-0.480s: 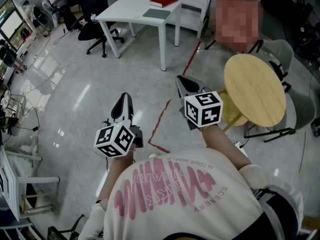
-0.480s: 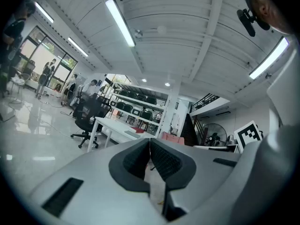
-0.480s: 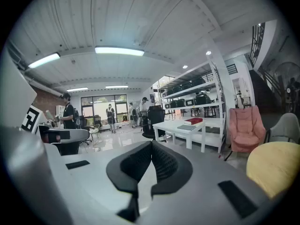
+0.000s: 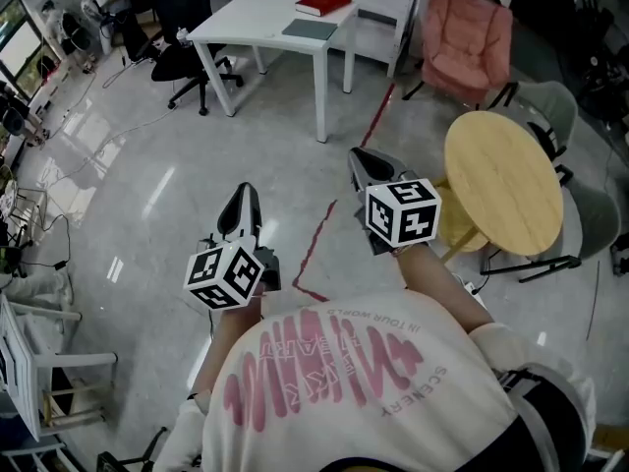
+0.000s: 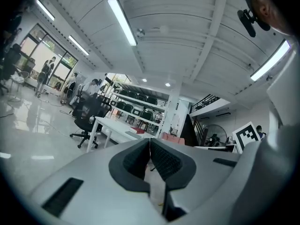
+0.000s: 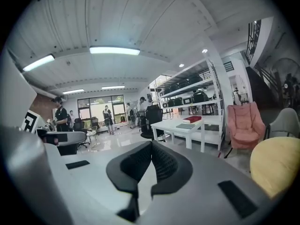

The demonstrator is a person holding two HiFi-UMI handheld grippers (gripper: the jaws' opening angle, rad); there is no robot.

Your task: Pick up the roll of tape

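Observation:
No roll of tape shows in any view. The person holds both grippers out in front of the chest, above the pale floor. My left gripper points ahead with its jaws closed together and nothing between them; in the left gripper view the dark pads meet at the tip. My right gripper is held a little further forward and to the right, also shut and empty, and its pads touch in the right gripper view.
A white table stands ahead with a red book and a grey notebook on it. A round wooden table is close on the right, a pink armchair behind it. A black office chair stands at the left.

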